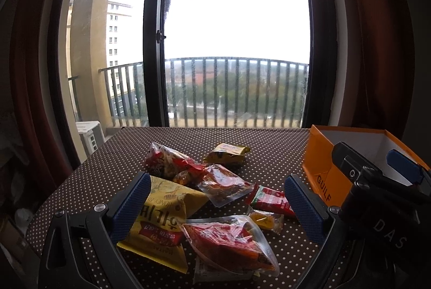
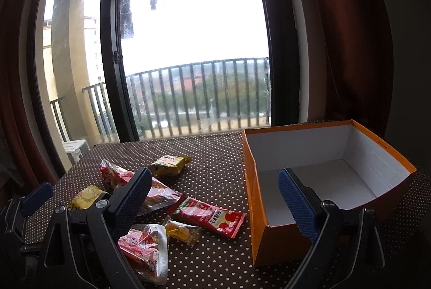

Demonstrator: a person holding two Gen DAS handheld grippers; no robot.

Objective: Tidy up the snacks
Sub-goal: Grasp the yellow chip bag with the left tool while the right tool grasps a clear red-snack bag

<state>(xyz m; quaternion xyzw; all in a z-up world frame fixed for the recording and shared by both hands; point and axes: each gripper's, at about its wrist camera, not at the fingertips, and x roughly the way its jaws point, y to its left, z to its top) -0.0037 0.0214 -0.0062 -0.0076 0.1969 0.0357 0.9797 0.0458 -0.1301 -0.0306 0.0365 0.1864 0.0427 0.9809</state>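
Left hand-held gripper (image 1: 215, 210) is spread wide, nothing between its jaws; right hand-held gripper (image 2: 215, 205) likewise spread, empty, hovering by the near-left corner of the orange box (image 2: 252, 197).

Snacks lie loose on the dotted table (image 1: 113, 162), none in the box yet; judged from that, the sorting is at its start.

Key relation, left wrist view: the pile sits straight ahead of the left hand-held gripper, approx 12 o'clock, w/ the clear red pouch (image 1: 229, 243) nearest, just below the jaw gap at 6 o'clock of it; its long axis runs approx 10-to-4 o'clock. The yellow honey-butter bag (image 1: 161, 216) touches the left pad (image 1: 132, 205) side, at 9 o'clock of the pouch, partly under it. The red stick pack (image 1: 272, 200) lies at 2 o'clock, close to the right pad; a small yellow sweet (image 1: 266, 220) just beside it. Further off at 12 o'clock: another clear pouch (image 1: 223, 185), a red-and-white bag (image 1: 169, 162), a small yellow-green packet (image 1: 227, 152).

Box is at 2–3 o'clock from the left hand-held gripper, well apart from the pile; in the right wrist view it lies at approx 1 o'clock, open, white inside, empty.

Judgement: left is nearer the pile, right is nearer the box & the stick pack (image 2: 208, 216), whose long axis runs 10-to-4; a grasp across its short side probably suits, then a short carry to 3 o'clock.
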